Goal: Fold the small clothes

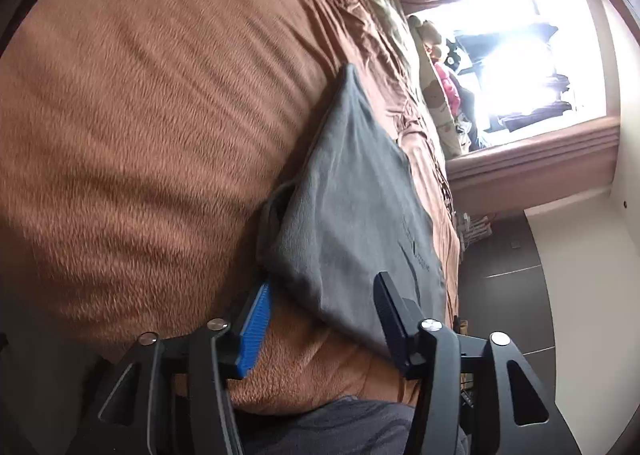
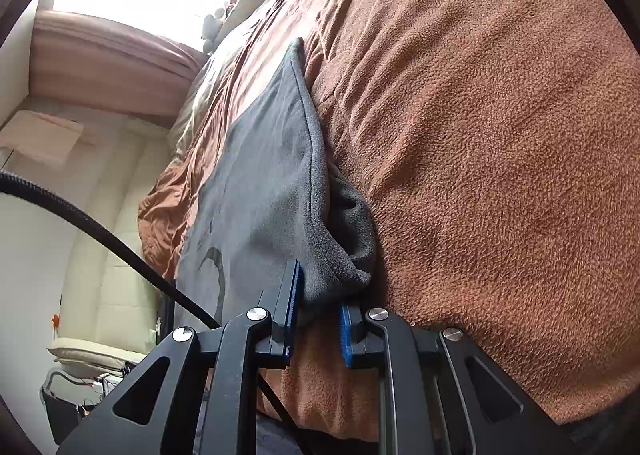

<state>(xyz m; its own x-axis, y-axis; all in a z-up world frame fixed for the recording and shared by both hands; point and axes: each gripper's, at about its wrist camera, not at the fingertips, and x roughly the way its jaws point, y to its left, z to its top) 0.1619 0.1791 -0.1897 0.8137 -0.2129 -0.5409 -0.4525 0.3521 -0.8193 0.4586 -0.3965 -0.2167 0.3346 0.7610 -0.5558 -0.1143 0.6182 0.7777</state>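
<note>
The left tongs (image 1: 320,319) stand wide open. The finger with the blue pad (image 1: 254,329) is beside the near corner of the grey garment (image 1: 344,215), and the black finger lies over its near edge, so the corner sits between the jaws but nothing is gripped. The right tongs (image 2: 318,319) are open only a little. A bunched corner of the same grey garment (image 2: 256,191) reaches into the gap between the two blue pads, and it seems to touch the left one. I cannot tell if the jaws really pinch it; the gap looks too wide for a firm hold.

The garment lies on a brown fleece blanket (image 1: 132,127) that covers a bed, near the bed's edge, with the floor (image 1: 508,263) beyond. It seems to be already folded at least one time, because in the right wrist view a thick doubled edge with a darker inner layer shows.

I judge it to be light, soft and limp, like fleece or brushed cotton. It will sag when lifted and may cling a little to the rough blanket. It is not fragile and not slippery. The best place to hold is the two near corners, pinching all layers together.

Its long axis runs away from the tongs, toward the bright window (image 1: 516,63), and the far end narrows to a point. A printed mark (image 2: 216,267) faces up.
</note>
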